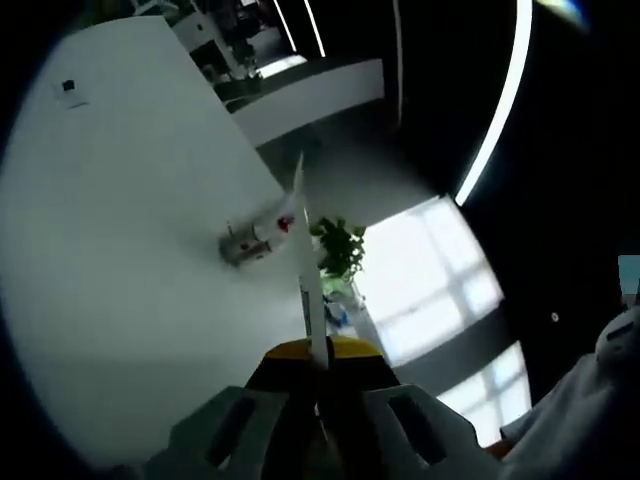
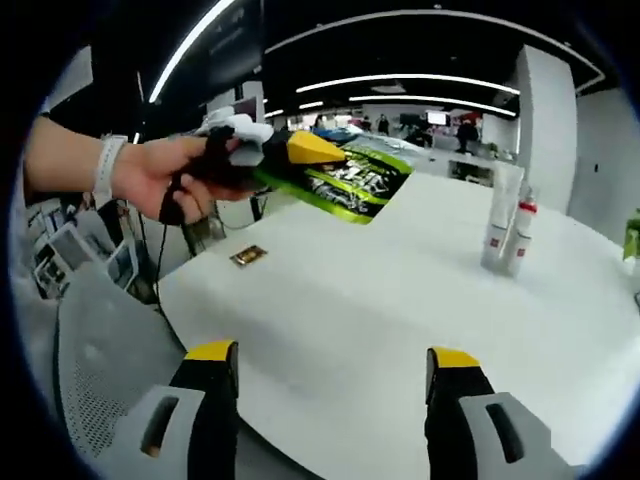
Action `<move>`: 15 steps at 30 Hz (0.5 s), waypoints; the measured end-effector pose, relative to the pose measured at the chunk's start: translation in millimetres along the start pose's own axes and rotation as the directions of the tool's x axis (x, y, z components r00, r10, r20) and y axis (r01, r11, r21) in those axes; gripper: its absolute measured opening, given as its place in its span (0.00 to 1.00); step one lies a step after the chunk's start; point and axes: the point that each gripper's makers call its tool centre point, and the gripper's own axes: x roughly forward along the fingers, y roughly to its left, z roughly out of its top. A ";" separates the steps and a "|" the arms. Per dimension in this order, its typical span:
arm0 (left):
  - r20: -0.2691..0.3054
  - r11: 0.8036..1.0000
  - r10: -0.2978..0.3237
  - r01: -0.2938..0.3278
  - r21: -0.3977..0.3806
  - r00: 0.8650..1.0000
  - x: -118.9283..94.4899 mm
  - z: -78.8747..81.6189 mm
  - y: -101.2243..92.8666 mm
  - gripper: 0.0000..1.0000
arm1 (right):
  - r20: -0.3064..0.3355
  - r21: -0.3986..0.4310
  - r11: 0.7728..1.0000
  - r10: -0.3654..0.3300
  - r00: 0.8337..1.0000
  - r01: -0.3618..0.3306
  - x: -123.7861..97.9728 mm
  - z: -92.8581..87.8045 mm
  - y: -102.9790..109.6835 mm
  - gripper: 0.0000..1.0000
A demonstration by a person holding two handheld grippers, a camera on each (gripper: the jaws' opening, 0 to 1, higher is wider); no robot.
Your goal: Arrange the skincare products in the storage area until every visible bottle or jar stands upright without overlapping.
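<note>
At upper left of the right gripper view, a hand (image 2: pixel 160 180) raises the left gripper (image 2: pixel 345 180), clamped on a green sachet (image 2: pixel 350 185); the right gripper (image 2: pixel 335 385) gapes empty

Tube (image 2: pixel 503 215) and bottle (image 2: pixel 522 237) upright on table (image 2: pixel 380 300) (touching); sachet (image 2: pixel 248 256) well apart, left.

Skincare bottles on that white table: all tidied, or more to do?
Done: the white tube and red-capped bottle stand upright, side by side, on the table. In hand: the left tool is shut on a green packet. Left: setting it down; the right tool is open.
</note>
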 end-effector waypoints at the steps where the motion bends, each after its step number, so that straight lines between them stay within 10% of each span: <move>1: 0.003 1.000 0.002 -0.002 0.000 1.000 2.9 4.5 1.6 0.00 | -0.018 -0.062 0.998 -0.013 1.000 0.012 1.2 -3.6 0.0 0.76; 15: 0.035 0.997 0.067 -0.068 0.026 0.997 48.3 57.4 27.1 0.00 | -0.056 -0.016 1.000 0.021 0.998 -0.022 2.1 -13.2 7.1 0.71</move>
